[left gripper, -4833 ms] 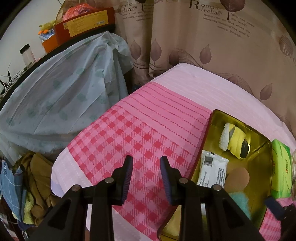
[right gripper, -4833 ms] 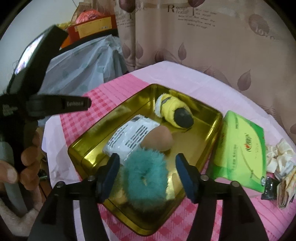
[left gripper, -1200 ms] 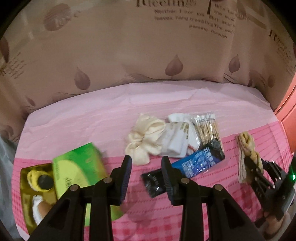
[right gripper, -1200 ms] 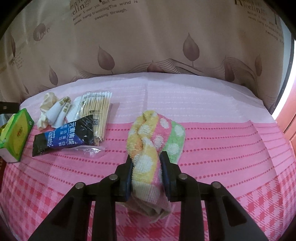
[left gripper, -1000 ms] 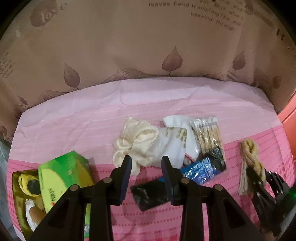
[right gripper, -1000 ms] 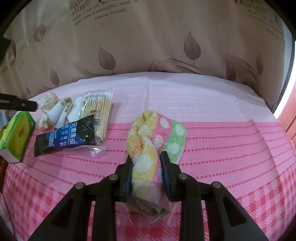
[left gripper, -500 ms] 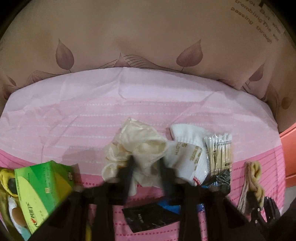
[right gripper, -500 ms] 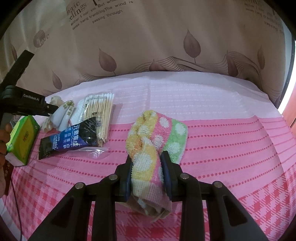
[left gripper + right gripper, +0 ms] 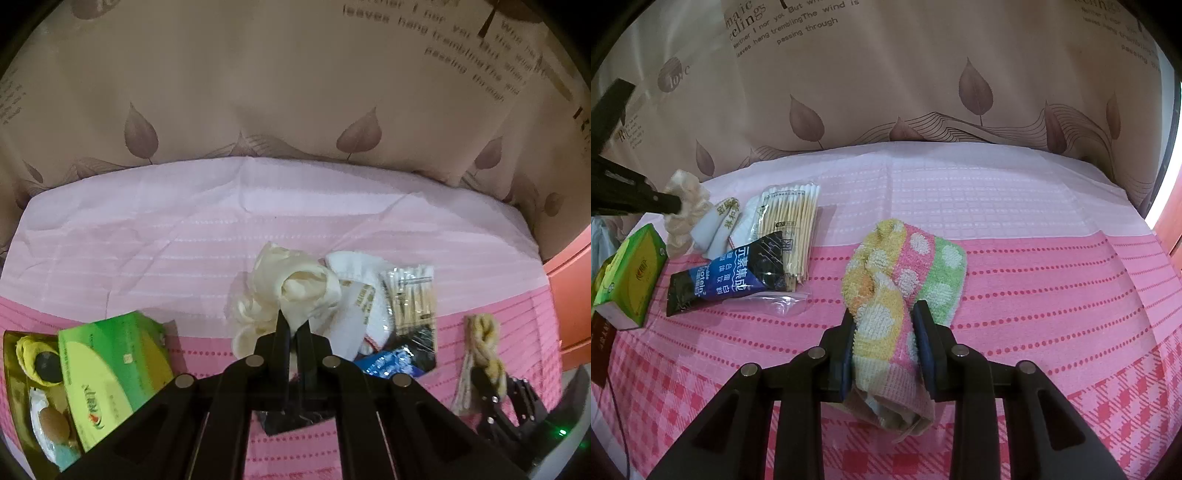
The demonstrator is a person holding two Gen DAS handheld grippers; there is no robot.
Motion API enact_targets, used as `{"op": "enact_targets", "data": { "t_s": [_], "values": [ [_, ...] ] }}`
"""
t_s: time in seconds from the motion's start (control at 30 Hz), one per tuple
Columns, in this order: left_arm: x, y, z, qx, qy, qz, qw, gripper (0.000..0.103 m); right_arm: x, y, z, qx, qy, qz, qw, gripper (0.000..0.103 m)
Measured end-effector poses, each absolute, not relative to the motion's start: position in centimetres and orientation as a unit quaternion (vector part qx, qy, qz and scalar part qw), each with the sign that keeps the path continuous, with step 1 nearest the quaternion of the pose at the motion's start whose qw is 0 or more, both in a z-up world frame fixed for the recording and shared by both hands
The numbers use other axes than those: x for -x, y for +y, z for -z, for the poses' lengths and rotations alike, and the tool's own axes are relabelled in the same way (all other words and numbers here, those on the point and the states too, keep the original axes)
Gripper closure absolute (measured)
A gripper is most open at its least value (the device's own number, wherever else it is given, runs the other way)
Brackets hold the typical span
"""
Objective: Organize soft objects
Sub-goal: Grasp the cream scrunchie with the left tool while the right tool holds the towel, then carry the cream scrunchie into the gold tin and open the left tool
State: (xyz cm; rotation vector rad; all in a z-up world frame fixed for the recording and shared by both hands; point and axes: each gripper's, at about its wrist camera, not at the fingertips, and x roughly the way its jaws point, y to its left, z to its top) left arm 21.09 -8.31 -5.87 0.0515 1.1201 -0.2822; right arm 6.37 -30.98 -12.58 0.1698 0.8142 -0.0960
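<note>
- Pink checked and striped cloth (image 9: 1052, 288) covers the surface, with a beige leaf-print curtain (image 9: 923, 92) behind it.
- My left gripper (image 9: 293, 325), at the lower centre of its view, has its jaws pressed together on a fold of the cream scrunchie (image 9: 291, 291).
- My right gripper (image 9: 884, 328) is clamped on the dotted towel (image 9: 905, 273), which lies in the middle of that view.
- I judge the step as the pick-up: both soft things are gripped but not yet lifted.
- Next I should lift them and carry them to the gold tin (image 9: 11, 369) at the lower left edge, I think.
- Care is needed: the scrunchie touches the white sock (image 9: 354, 291), so it may drag.
- Scrunchie looks ruffled and thin; the towel is thick, bunched, with yellow, pink and green bands.
</note>
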Motion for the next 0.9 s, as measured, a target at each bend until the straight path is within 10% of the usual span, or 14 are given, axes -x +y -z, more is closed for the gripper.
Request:
{"op": "enact_targets", "data": {
  "t_s": [0.9],
  "values": [
    [-15.4,5.2,-4.9,-0.028,0.456,0.042,0.888,0.101,-6.5,-30.9,12.8,-0.074,0.397,0.050,0.914,0.074]
  ]
}}
